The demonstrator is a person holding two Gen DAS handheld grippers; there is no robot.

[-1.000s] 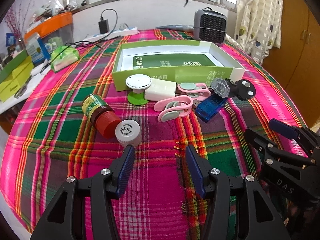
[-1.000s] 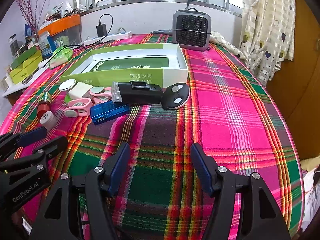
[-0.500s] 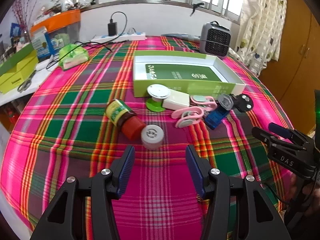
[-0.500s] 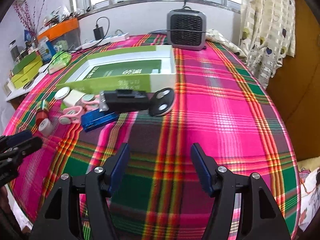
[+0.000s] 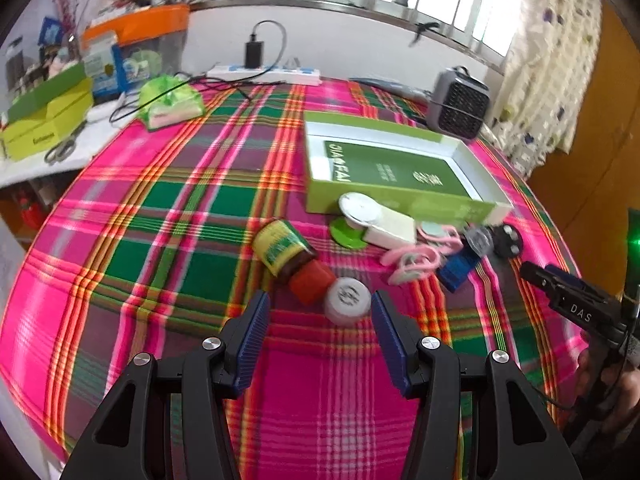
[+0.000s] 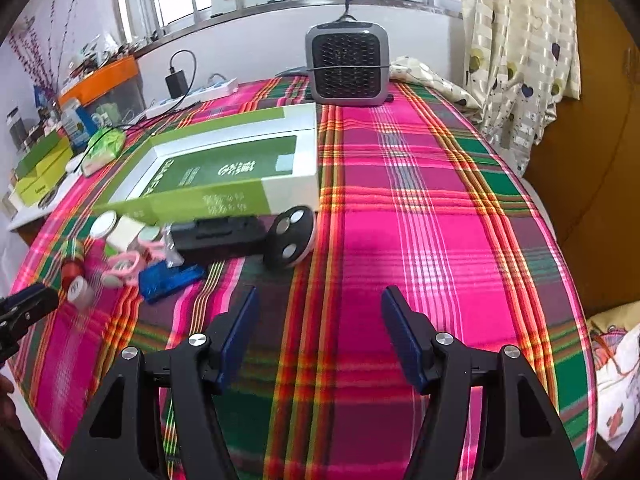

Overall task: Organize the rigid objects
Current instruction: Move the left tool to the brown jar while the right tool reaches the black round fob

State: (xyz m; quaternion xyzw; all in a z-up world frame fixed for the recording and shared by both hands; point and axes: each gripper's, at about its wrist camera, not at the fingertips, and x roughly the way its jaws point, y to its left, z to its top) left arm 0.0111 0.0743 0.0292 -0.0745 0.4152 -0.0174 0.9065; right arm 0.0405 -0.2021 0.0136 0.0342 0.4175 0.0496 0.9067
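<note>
Left hand-held gripper [image 5: 318,330]: held open, nothing is gripped; a white cap [image 5: 346,305] and a red-capped bottle [image 5: 291,259] are seen just before its fingers.
Right hand-held gripper [image 6: 318,330]: held open and empty above the plaid surface [image 6: 420,224].
Green box [image 5: 396,172]: placed toward the far edge of the surface; the small objects are lined up along its near wall.

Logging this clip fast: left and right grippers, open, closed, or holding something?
Left gripper: open, holding nothing, fingers just short of the small white bottle.
Right gripper: open, empty, above the tablecloth.
</note>
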